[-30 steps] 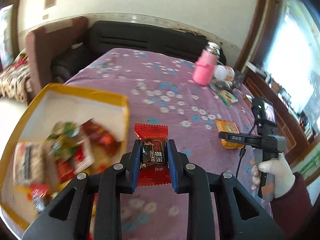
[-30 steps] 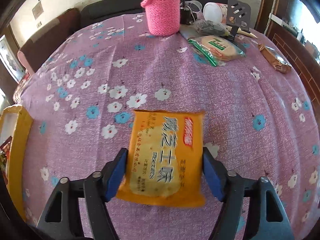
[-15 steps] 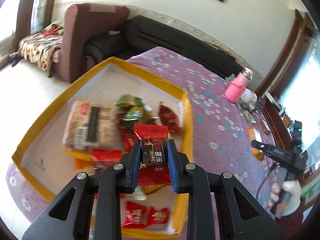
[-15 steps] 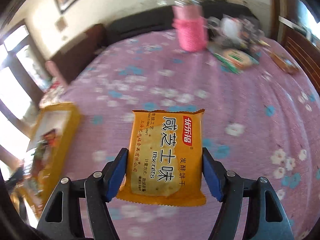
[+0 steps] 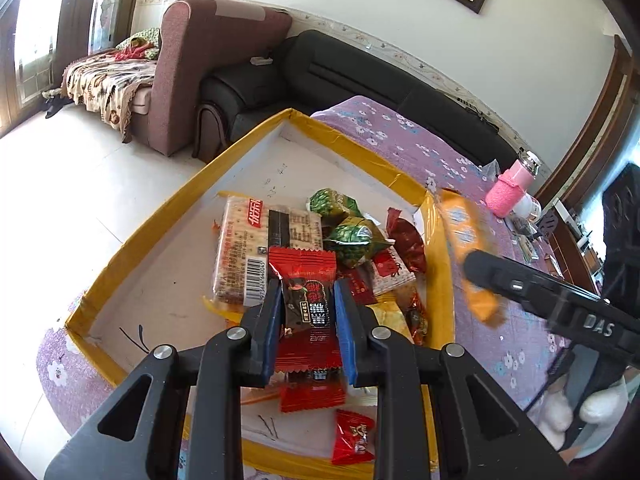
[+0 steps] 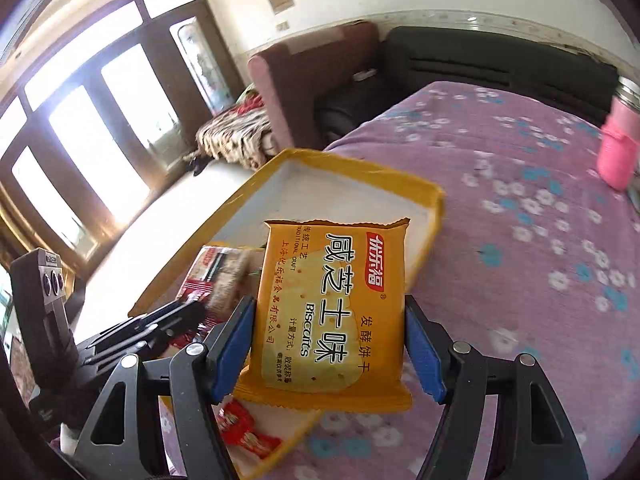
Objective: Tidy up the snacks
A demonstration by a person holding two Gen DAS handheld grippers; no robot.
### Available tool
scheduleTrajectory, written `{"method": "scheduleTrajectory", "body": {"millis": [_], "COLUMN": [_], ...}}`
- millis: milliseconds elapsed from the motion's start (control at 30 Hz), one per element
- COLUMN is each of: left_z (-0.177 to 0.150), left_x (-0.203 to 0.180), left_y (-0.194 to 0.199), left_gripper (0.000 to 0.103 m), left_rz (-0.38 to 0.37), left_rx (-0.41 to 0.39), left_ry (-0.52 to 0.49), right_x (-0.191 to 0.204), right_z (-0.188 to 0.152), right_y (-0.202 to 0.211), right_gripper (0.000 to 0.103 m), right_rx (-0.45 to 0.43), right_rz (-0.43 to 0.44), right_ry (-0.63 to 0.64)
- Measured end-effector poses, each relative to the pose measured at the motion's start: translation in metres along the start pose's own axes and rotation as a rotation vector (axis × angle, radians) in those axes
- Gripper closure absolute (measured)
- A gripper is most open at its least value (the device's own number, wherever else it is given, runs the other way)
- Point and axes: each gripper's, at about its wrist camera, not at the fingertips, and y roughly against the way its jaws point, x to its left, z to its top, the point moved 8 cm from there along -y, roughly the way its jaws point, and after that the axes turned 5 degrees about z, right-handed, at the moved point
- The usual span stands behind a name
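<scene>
My left gripper (image 5: pixel 307 328) is shut on a red and black candy packet (image 5: pixel 306 304) and holds it above the yellow-rimmed box (image 5: pixel 160 216). The box holds a cracker pack (image 5: pixel 256 248), green candies (image 5: pixel 348 236) and several red packets. My right gripper (image 6: pixel 328 344) is shut on an orange biscuit packet (image 6: pixel 332 300) and holds it over the box's right rim (image 6: pixel 436 200). The biscuit packet also shows in the left wrist view (image 5: pixel 468 256), blurred, beside the right gripper's body (image 5: pixel 560 300). The left gripper's body shows in the right wrist view (image 6: pixel 132 332).
The box sits at the left edge of a table with a purple flowered cloth (image 6: pixel 520 208). A pink knit-covered bottle (image 5: pixel 514 192) and small clutter stand at the far right. A black sofa (image 5: pixel 360 76) and a brown armchair (image 5: pixel 208 64) lie beyond the table.
Both grippers have swung left toward the box. The left one now holds the candy over the box's contents; the right one has lifted the biscuit packet off the cloth and carried it to the box's rim.
</scene>
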Motion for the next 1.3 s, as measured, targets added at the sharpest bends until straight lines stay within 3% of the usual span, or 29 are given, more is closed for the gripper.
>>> {"method": "scheduleTrajectory", "body": {"millis": [200, 500, 633, 833, 967, 1133, 1300], "left_z": [0.006, 0.013, 0.013, 0.013, 0.017, 0.020, 0.012], "left_x": [-0.003, -0.004, -0.001, -0.001, -0.009, -0.030, -0.053], "left_y": [-0.006, -0.012, -0.004, 0.022, 0.055, 0.120, 0.177], "left_gripper": [0.080, 0.078, 0.059, 0.057, 0.047, 0.023, 0.010], "left_rz": [-0.013, -0.025, -0.020, 0.032, 0.161, 0.341, 0.457], "left_rx": [-0.006, -0.019, -0.036, -0.091, -0.186, -0.414, -0.603], "left_ry": [-0.020, -0.010, 0.013, 0.021, -0.017, -0.104, -0.131], "right_x": [0.015, -0.001, -0.003, 0.001, 0.008, 0.012, 0.001], "right_z": [0.008, 0.030, 0.035, 0.034, 0.020, -0.019, -0.059], "right_y": [-0.045, -0.093, -0.087, -0.042, 0.000, 0.056, 0.095], "right_gripper": [0.032, 0.032, 0.030, 0.031, 0.030, 0.027, 0.027], "right_rx": [0.060, 0.105, 0.066, -0.028, -0.093, -0.177, -0.221], "right_rz": [-0.014, -0.028, -0.013, 0.007, 0.001, -0.050, -0.048], "right_ry": [0.017, -0.033, -0.057, -0.066, -0.025, 0.045, 0.012]}}
